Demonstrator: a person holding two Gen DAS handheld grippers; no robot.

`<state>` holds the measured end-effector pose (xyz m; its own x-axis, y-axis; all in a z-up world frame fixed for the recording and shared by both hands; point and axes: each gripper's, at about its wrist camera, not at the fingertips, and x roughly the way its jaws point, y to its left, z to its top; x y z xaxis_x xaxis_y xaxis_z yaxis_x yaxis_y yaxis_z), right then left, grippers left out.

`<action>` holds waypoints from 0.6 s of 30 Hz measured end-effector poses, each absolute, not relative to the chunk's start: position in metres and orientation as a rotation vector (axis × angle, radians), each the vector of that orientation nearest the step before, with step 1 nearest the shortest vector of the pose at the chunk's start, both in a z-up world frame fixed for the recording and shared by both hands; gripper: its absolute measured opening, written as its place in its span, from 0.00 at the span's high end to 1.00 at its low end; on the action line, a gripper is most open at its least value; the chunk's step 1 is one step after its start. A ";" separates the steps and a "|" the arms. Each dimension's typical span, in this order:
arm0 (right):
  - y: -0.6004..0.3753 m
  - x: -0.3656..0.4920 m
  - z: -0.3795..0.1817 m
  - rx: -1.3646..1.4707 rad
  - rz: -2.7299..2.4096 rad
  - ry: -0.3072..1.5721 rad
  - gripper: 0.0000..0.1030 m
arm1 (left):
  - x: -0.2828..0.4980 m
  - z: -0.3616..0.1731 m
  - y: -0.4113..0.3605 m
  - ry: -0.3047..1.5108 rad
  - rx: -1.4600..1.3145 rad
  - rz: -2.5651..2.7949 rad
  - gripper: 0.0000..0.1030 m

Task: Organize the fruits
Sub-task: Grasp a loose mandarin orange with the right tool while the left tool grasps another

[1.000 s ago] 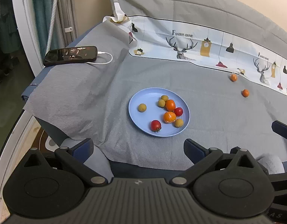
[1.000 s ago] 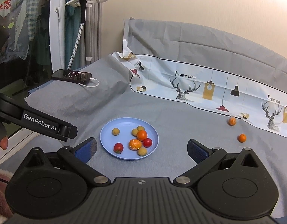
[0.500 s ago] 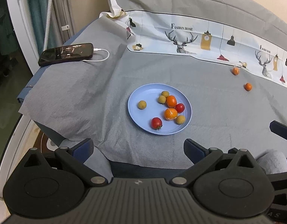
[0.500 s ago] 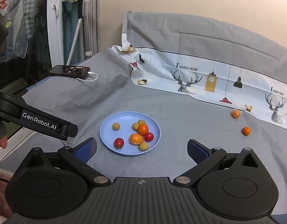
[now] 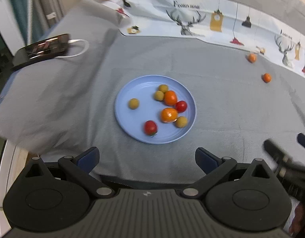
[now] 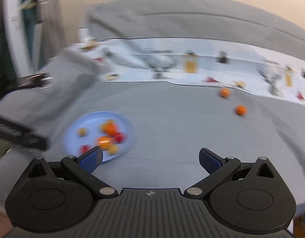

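Left wrist camera looks steeply down from near, round pale-blue plate [image 5: 120, 107] dead centre. Right wrist camera sits lower, facing the printed backdrop cloth [image 6: 192, 63], badly blurred. Both share that plate [image 6: 128, 127] and grey tablecloth [image 5: 221, 103].

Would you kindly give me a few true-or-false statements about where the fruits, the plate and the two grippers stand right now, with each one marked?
1. The round light-blue plate holds eight small fruits. True.
2. Two small orange fruits, one farther and one nearer, lie on the grey cloth off the plate. True.
3. The left gripper is shut on a red tomato. False: it is open and empty, and both red tomatoes lie on the plate.
4. The right gripper is open and holds nothing. True.
5. The black smartphone lies on the plate. False: it lies on the cloth, apart from the plate, with a white cable plugged in.
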<state>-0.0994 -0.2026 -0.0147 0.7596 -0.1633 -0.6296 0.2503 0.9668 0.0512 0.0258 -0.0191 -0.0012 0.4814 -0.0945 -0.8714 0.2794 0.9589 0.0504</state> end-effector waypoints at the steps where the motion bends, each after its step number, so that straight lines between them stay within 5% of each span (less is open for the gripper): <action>1: -0.217 -0.095 -0.020 0.149 -0.268 0.672 0.01 | 0.034 -0.003 -0.029 1.055 0.204 -0.235 0.00; 18: -0.496 0.079 -0.178 0.345 -0.694 0.645 0.01 | 0.232 -0.096 -0.330 1.007 0.354 -0.473 0.00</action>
<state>0.0795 -0.4965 -0.1777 0.5879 -0.4799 -0.6512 0.6844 0.7242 0.0842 0.2316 -0.3303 -0.0958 0.4484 -0.2137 -0.8679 0.5318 0.8442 0.0669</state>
